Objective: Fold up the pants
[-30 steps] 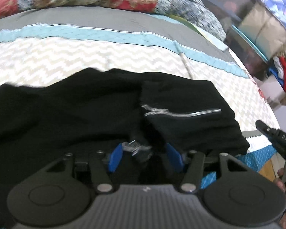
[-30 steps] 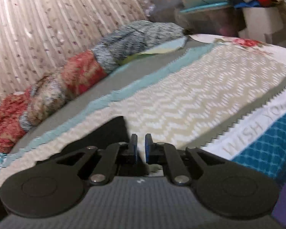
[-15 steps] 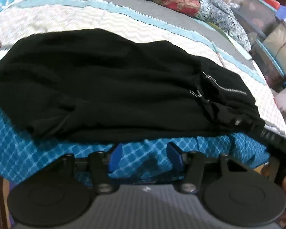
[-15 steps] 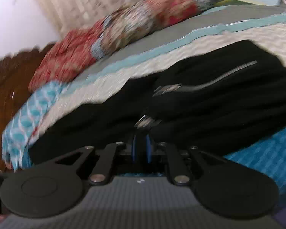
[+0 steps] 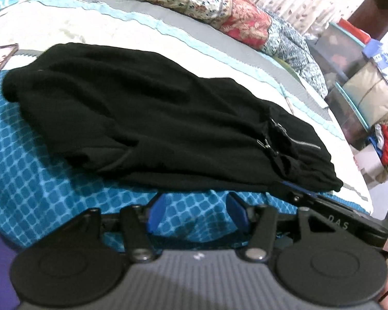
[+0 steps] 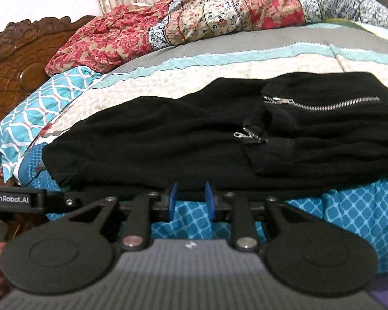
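The black pants [image 6: 194, 134] lie on the bed [image 5: 51, 188] just ahead of both pairs of tongs, their long axis running crosswise to the way the tongs point, the zippered pocket end off to the right. The right tongs [image 6: 191, 201] sit just short of the near edge, jaws opening with nothing between them; the left tongs [image 5: 196, 211] stand released and empty over the blue quilt, a little further back. Lettering reads "GenRobot.AI" on one tool body and "DAS" on the other.
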A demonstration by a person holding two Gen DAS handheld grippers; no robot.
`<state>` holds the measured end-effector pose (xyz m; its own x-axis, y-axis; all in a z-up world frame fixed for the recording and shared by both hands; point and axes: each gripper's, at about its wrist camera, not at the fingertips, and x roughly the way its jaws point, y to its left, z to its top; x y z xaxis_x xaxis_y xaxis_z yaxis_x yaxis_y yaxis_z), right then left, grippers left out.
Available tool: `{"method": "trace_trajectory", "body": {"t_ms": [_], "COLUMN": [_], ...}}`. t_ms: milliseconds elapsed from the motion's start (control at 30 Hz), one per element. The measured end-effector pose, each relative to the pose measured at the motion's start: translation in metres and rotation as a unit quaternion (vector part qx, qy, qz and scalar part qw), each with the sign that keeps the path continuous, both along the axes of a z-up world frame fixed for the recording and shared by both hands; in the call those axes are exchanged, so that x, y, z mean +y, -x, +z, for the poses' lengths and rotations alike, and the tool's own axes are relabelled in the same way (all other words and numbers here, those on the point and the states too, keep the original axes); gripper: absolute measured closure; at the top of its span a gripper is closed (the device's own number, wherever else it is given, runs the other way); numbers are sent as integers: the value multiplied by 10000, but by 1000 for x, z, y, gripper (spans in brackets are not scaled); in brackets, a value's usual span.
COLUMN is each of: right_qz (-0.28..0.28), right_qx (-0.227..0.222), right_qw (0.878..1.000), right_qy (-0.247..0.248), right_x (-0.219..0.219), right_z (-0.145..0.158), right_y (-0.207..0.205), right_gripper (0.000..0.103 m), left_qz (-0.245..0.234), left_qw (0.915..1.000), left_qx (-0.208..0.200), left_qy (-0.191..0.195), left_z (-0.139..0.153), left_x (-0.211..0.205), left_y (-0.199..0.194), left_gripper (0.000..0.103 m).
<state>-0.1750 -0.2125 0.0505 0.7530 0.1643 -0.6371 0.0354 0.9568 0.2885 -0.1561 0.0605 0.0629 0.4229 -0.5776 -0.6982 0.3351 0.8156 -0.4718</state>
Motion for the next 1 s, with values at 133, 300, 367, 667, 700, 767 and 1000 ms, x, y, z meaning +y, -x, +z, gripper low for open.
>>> {"method": "trace_trajectory", "body": {"t_ms": [133,300,367,667,700,767,1000], "right_qz": [32,39,8,34,66,136,509], "right_qx": [-28,-110,-151,-278,-303,-352,-357], "right_qw": [9999,9995,9996,9994,9993,9991,9980], "right_qy": [142,288,240,196,195,182,101], "right_x": [13,28,29,44,45,47,56], "right_z": [2,6,7,12,12,13,14], "right_y": [-1,-3,-3,-5,-5,-4,-7], "right_gripper": [72,64,58,30,27,17,8], "left_qz": [278,531,556,386,416,444,207], "left_qw": [9996,9985,9978,9923,9915,9900,9877], "left_qx": [-14,-128,-362,-1176,-1231,-1336,-1514], "left_qy": [52,-15,6,-56,-22,1,-327], "left_z": [-2,-3,3,24,26,28,34], "left_x": [17,31,36,40,41,42,34], "left_y": [3,18,26,45,46,49,57], "left_gripper": [44,18,10,0,0,0,0]}}
